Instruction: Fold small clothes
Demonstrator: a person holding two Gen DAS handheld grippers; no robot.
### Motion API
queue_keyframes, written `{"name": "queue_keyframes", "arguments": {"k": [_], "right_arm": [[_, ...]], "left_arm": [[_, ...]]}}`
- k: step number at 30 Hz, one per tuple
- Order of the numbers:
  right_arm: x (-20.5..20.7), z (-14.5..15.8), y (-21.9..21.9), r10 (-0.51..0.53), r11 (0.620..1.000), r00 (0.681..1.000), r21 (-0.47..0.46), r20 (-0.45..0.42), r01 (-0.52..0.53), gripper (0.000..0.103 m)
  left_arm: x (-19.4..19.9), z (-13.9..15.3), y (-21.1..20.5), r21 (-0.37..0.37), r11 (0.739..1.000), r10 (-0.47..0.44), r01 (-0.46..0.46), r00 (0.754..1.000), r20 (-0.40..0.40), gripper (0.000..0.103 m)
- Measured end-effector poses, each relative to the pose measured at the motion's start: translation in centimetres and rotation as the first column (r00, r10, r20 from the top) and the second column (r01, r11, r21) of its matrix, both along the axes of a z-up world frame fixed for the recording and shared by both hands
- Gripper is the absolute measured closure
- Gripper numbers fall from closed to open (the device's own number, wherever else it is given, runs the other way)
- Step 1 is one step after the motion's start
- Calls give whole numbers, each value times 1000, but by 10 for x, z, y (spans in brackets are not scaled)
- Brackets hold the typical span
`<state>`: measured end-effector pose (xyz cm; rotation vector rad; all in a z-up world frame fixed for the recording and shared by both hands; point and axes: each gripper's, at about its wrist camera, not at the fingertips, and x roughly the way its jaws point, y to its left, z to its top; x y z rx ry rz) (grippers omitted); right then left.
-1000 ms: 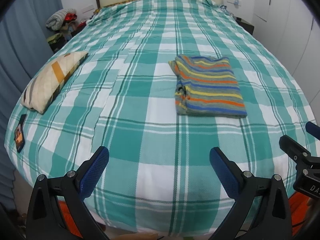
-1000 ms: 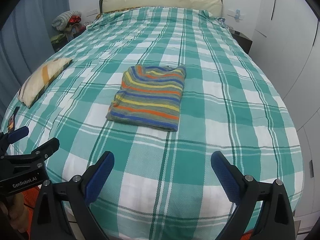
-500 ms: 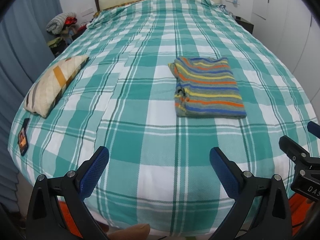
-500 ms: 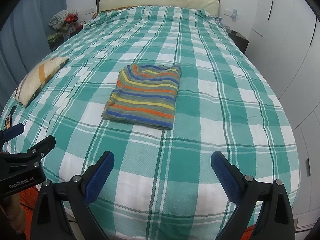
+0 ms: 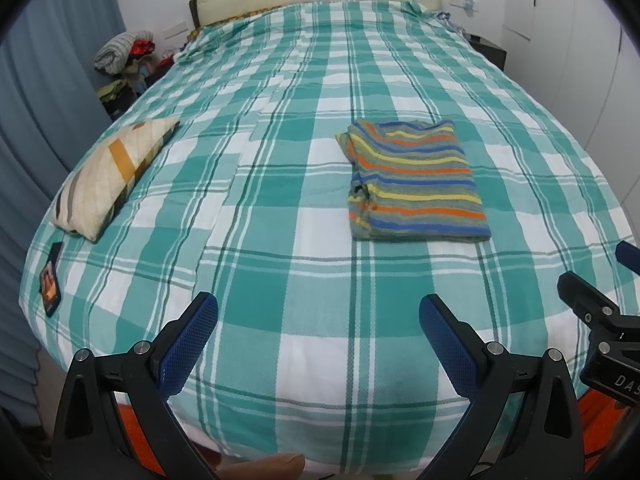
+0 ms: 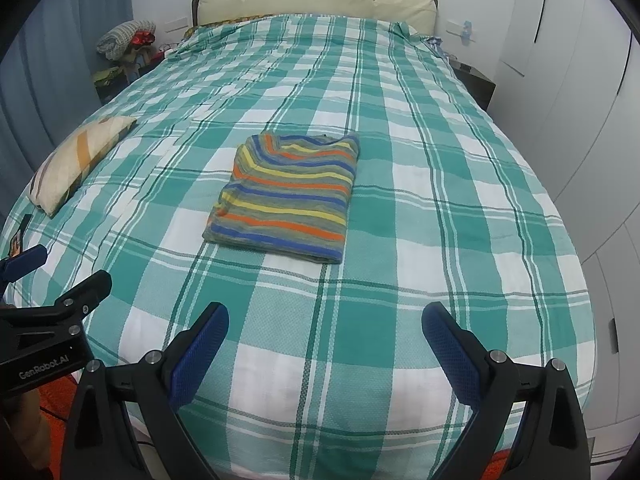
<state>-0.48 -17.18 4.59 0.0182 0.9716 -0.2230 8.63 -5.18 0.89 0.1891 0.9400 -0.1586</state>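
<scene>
A small striped garment, in grey, blue, orange and yellow, lies folded into a neat rectangle on the green plaid bed cover. It also shows in the right wrist view. My left gripper is open and empty, held back over the foot of the bed, well short of the garment. My right gripper is open and empty too, beside the left one at the foot of the bed. Each gripper shows at the edge of the other's view.
A cream patterned cushion lies at the bed's left edge, with a small dark card near it. A pile of clothes sits by the blue curtain. White wardrobe doors stand along the right. The headboard is at the far end.
Both grippers have drawn back and risen slightly from the bed, so the garment looks farther off. The garment has not moved. Both grippers stay open.
</scene>
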Motion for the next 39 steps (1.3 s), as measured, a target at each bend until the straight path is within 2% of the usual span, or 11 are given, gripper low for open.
{"name": "queue_keyframes", "arguments": {"k": [16, 39], "right_arm": [[5, 10, 7, 9, 1000, 1000, 1, 8, -9, 6], [5, 5, 3, 5, 1000, 1000, -1, 3, -5, 6]], "left_arm": [[-2, 8, -3, -14, 1000, 6, -5, 1000, 11, 2], [-2, 1, -8, -13, 1000, -3, 3, 1000, -6, 2]]}}
